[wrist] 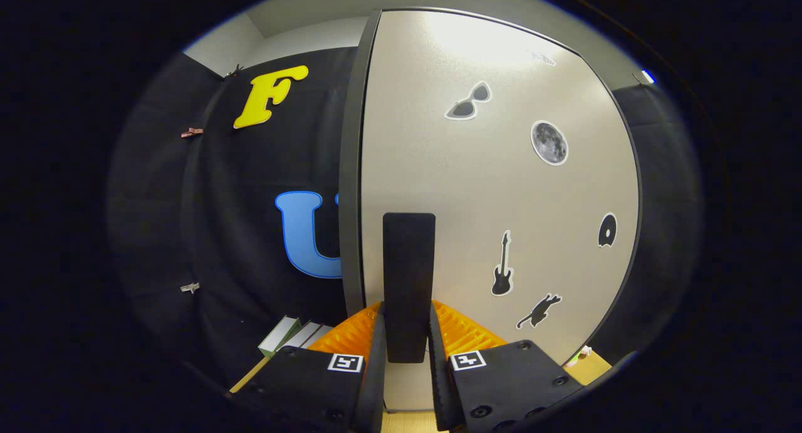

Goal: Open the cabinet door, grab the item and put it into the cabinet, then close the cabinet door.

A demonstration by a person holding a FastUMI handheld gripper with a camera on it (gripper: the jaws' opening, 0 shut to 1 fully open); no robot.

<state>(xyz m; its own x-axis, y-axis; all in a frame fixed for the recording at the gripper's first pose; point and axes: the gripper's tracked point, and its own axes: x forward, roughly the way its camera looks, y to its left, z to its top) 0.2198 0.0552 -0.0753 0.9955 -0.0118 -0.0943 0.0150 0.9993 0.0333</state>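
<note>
Clearly our tongs (407,358) gripped the pale grey cabinet door's (501,188) upright black bar handle (408,282) between both fingers; we judged a skewed pull could slip them off.

Staged recording booth, not a real home: black cloth wall (207,232) clipped up w/ small clips (192,132), plain grey ceiling (301,13), sticker-dotted pale cabinet door (489,188).
</note>
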